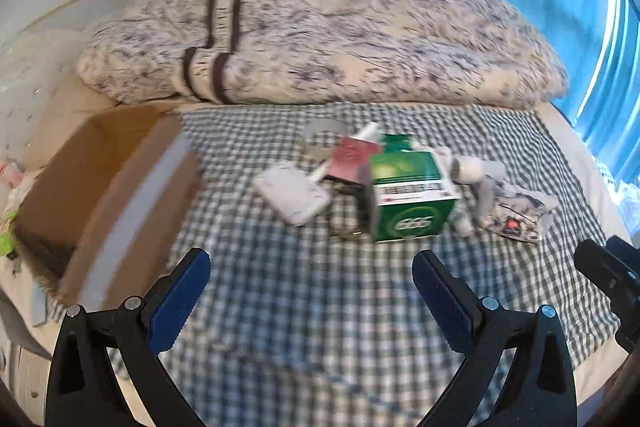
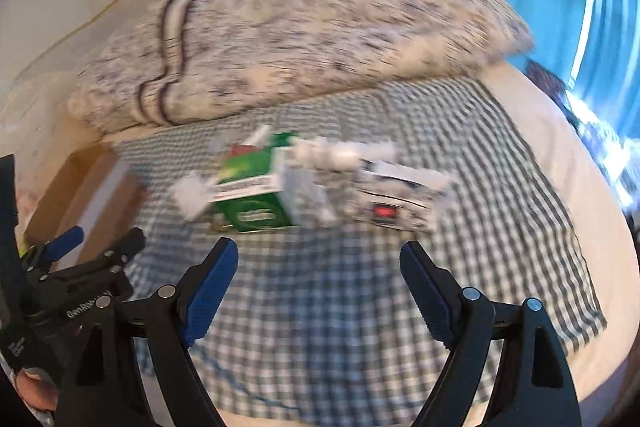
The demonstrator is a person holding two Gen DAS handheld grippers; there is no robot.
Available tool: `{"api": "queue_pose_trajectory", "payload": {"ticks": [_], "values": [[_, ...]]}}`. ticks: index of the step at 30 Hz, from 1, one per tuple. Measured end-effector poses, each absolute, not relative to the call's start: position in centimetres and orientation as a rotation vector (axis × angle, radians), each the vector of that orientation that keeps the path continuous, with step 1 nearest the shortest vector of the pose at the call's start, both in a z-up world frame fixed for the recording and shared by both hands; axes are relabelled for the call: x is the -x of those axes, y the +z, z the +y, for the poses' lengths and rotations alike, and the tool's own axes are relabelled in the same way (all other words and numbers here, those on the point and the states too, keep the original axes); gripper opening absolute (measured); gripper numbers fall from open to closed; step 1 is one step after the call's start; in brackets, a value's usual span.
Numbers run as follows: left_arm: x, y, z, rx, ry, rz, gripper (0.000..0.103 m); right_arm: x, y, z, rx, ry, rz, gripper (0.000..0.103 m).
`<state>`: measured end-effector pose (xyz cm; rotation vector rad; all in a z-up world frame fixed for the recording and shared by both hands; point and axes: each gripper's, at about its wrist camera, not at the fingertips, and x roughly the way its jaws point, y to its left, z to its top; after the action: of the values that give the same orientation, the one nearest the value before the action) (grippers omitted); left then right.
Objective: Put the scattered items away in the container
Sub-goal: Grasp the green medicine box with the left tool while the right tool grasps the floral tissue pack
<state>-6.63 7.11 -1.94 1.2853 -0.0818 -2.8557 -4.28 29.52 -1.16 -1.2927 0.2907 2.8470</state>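
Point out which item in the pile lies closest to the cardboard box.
The flat white device at the pile's left edge. The green carton and patterned pouch sit farther right, away from the cardboard box.

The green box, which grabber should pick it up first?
Probably the left gripper: the green box lies nearly straight ahead of its open jaws, and the cardboard box sits on its side. The right gripper faces the patterned pouch.

A glossy green printed cardboard carton (image 1: 408,199) sits on soft woven green-and-white checked cloth (image 1: 320,307); beside it, a matt brown corrugated cardboard box (image 1: 100,187), a smooth white plastic device (image 1: 294,193) and a fuzzy patterned blanket (image 1: 320,39).
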Motion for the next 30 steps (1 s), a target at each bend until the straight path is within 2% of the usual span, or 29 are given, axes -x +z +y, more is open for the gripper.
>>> {"api": "queue_pose_trajectory", "payload": {"ticks": [12, 26, 30], "values": [[13.3, -8.0, 14.4, -1.354, -2.917, -0.096, 0.103, 8.9, -6.6, 36.1, 1.336, 2.741, 0.399, 0.083], [18.9, -13.1, 17.1, -1.403, -2.832, -0.163, 0.103, 12.1, -10.7, 38.1, 1.393, 2.693, 0.418, 0.083], [19.2, -13.6, 16.9, -1.374, -2.844, -0.161, 0.095, 13.3, -11.3, 37.3, 1.418, 2.723, 0.368, 0.083]]}}
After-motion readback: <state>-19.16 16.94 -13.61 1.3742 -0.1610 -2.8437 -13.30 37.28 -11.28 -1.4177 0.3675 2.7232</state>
